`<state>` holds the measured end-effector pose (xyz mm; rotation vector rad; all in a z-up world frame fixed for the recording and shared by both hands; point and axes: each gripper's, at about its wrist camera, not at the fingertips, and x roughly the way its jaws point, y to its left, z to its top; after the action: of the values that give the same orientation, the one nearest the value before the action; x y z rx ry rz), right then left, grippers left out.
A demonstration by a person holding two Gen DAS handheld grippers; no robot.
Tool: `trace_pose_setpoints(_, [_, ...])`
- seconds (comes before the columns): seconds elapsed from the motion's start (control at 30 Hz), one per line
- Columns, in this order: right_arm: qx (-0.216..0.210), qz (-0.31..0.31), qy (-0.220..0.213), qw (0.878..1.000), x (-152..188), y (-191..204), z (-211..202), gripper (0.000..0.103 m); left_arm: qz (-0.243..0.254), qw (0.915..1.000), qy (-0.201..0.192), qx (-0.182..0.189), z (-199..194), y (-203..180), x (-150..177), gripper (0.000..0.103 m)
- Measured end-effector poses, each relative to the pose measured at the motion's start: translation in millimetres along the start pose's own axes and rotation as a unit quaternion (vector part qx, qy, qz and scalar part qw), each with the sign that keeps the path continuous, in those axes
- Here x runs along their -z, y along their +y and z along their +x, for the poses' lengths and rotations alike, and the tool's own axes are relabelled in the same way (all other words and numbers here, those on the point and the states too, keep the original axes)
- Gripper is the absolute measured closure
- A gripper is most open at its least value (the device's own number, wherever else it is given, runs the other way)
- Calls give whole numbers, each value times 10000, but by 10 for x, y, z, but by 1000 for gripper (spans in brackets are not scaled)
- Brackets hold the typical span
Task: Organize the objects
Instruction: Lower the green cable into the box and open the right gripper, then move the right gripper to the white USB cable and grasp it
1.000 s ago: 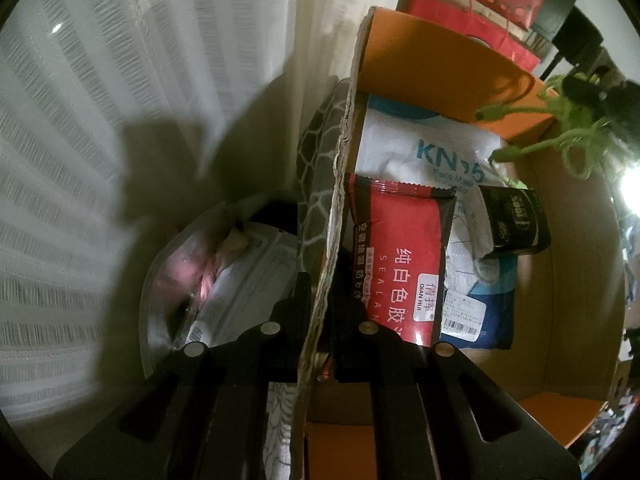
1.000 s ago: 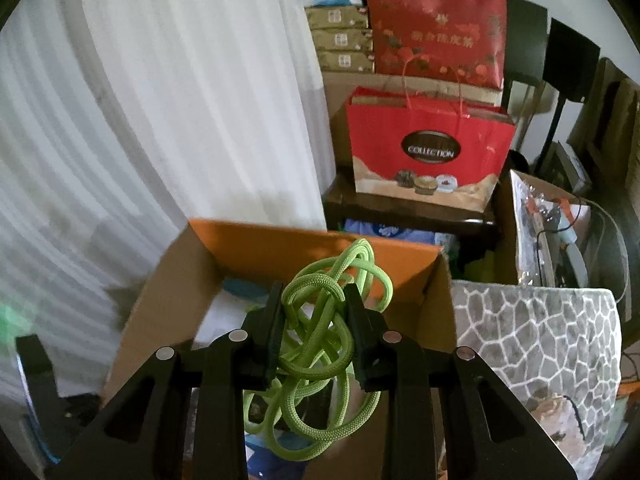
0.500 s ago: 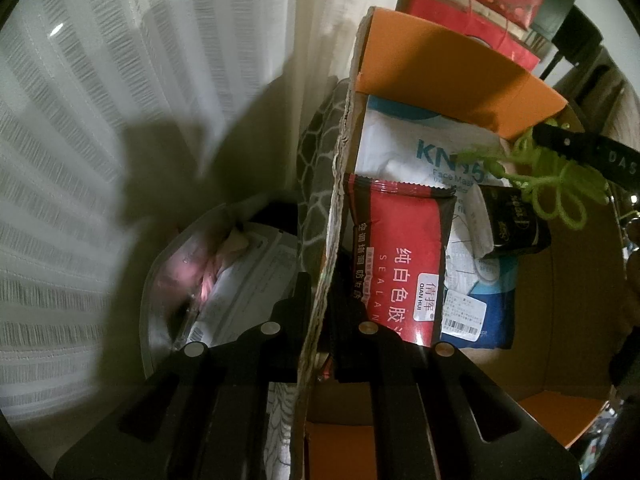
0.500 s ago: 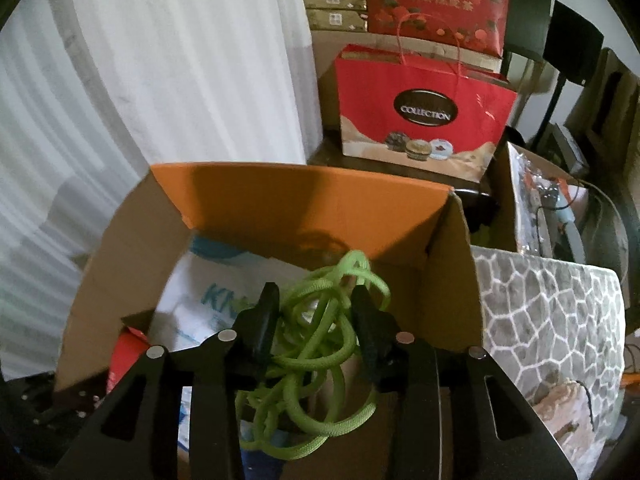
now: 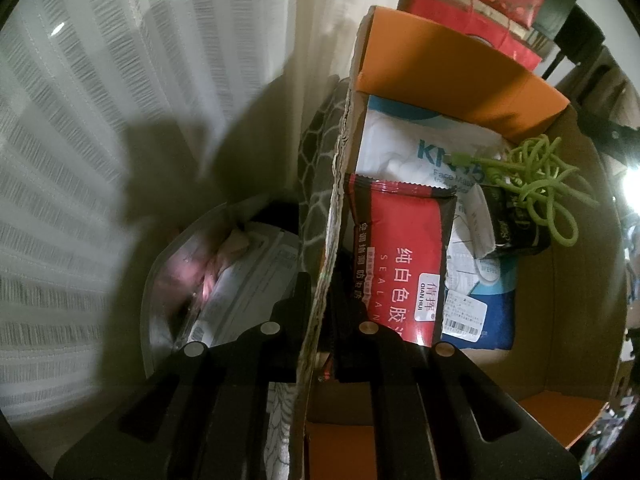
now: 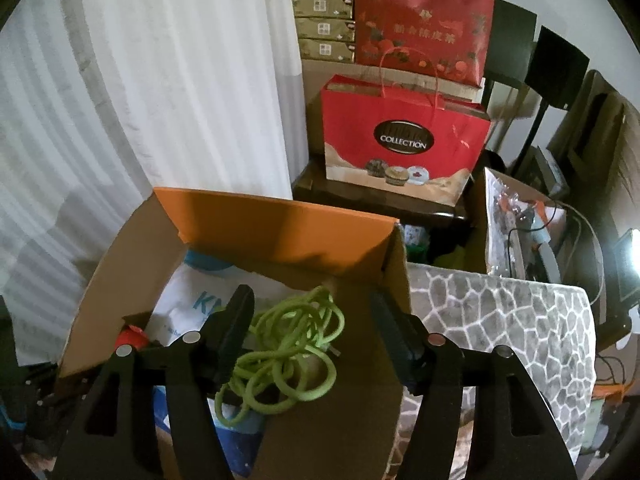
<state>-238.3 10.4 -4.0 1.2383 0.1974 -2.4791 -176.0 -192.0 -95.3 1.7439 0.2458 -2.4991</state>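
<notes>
right gripper (image 6: 316, 332): jaws spread wide, nothing between them. it hovers above the open orange-and-brown cardboard box (image 6: 276, 220). the tangled lime-green cord (image 6: 280, 352) lies loose inside the box, below the gap between the fingers; one coil looks close to the left finger, contact cannot be confirmed. in the left wrist view the same cord (image 5: 536, 176) rests on top of the white kn95 face mask pack (image 5: 404, 152) and a small black sachet (image 5: 516, 220), toward the far right side of the box interior.

left gripper (image 5: 316, 320): clenched on the near cardboard wall (image 5: 324, 280) of the box, one finger outside, one inside. judged to be steadying the box. a red sealant packet (image 5: 400, 264) stands just inside that wall.

outside the box: a clear plastic bag (image 5: 224, 276) by the white curtain (image 5: 120, 120); a grey stone-pattern cushion (image 6: 496, 312) just beside the box; a red gift bag (image 6: 404, 140) behind it.

step in hand, as judged: the cord drop-off into the box looks complete, release done.

next move calls for: lifting the right gripper straight up and clear without snagging a loop, then finding the next loose item. left grip on the wall can remain while loading goes on. risk: a springy coil catching on a finger during withdrawal and pulling the cord back out.
</notes>
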Motion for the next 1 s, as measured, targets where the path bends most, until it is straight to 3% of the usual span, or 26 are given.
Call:
trace_pose_setpoints(0.1, [-44, -8, -49, 10000, 28, -3, -73, 35, -11, 10000, 5, -6, 6, 6, 4, 95])
trace_pose_setpoints(0.23, [-64, -105, -173, 9998, 78, 15, -203, 20, 17, 10000, 3, -36, 6, -1, 16, 95])
trace_pose_setpoints(0.4, [-60, -142, -270, 9995, 136, 0, -341, 16, 26, 10000, 2, -50, 5, -4, 24, 95])
trace_pose_setpoints(0.53, [-66, -108, -332, 9994, 163, -35, -413, 5, 33, 10000, 17, -67, 4, 0, 28, 95])
trace_pose_setpoints(1.0, [32, 55, -490, 9988, 310, -291, -632, 2, 52, 9999, 27, -103, 7, -3, 43, 94])
